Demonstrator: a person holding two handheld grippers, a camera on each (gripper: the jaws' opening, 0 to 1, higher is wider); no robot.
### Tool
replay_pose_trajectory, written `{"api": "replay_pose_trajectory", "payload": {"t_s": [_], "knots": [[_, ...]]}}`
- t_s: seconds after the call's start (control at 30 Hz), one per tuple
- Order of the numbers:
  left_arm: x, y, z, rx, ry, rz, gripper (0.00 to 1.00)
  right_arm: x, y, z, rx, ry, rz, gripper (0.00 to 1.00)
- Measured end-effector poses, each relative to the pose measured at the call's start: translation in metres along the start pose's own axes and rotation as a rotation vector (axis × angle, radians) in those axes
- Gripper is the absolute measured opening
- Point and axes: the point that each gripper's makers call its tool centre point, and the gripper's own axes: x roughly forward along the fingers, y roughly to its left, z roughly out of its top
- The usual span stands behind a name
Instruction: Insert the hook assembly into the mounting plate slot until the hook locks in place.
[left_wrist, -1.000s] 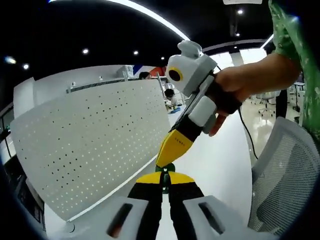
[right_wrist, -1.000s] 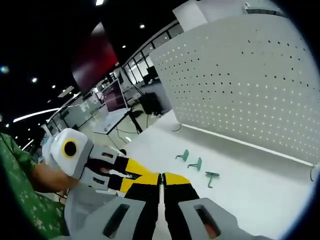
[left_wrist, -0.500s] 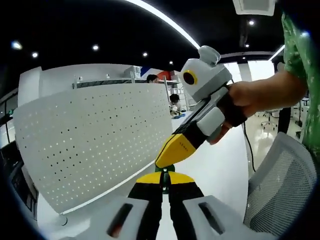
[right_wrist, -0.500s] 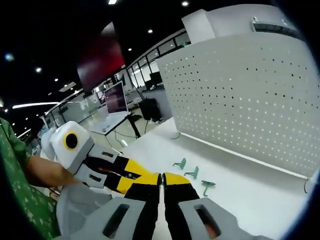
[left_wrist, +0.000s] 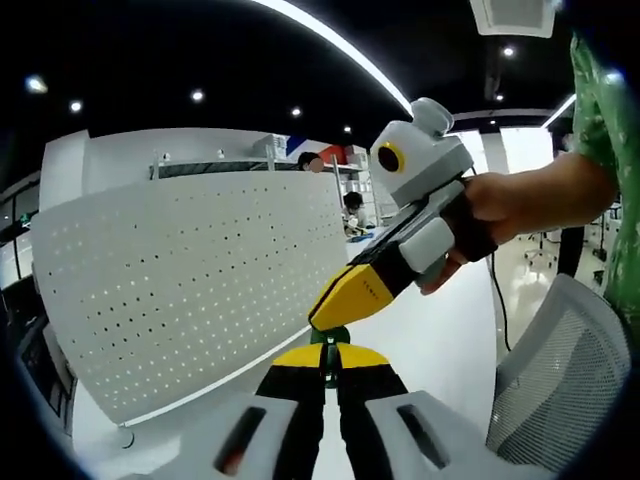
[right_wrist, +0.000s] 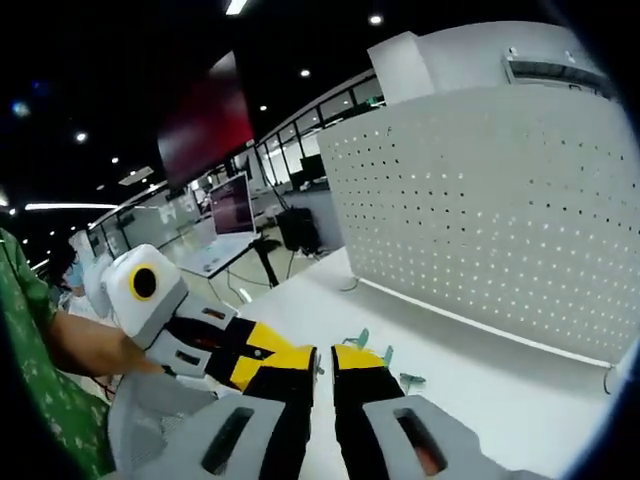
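In the left gripper view my left gripper (left_wrist: 326, 356) is shut, and a small green hook (left_wrist: 329, 337) pokes out at its yellow tips. The right gripper (left_wrist: 322, 318) comes in from the right in a person's hand, its yellow tip right above that hook. In the right gripper view my right gripper (right_wrist: 324, 360) has its jaws a narrow gap apart with nothing green between them. The left gripper's yellow tip (right_wrist: 262, 366) meets it from the left. The white perforated mounting plate (left_wrist: 190, 290) (right_wrist: 500, 220) stands upright on the table.
Three more green hooks (right_wrist: 388, 354) lie on the white table (right_wrist: 500, 390) before the plate. A grey mesh chair (left_wrist: 565, 380) stands at the right. A green sleeve (left_wrist: 610, 130) and hand hold the right gripper. Desks and monitors stand behind.
The right gripper's jaws have parted a little; they were together before. Both views have shifted slightly with the hands. The two gripper tips stay close together.
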Motion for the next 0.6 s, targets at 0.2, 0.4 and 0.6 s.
{"api": "replay_pose_trajectory", "payload": {"t_s": [0.2,0.4,0.6], "knots": [[0.000,0.003,0.001,-0.011,-0.002,0.010,0.02,-0.002,-0.004,0.006,-0.011,-0.035,-0.015,0.10],[0.000,0.006,0.001,-0.017,-0.004,0.021,0.02,-0.007,-0.009,0.013,-0.024,-0.075,-0.043,0.15],[-0.001,0.013,0.003,-0.026,-0.010,0.041,0.02,-0.017,-0.017,0.025,-0.059,-0.136,-0.079,0.16]]}}
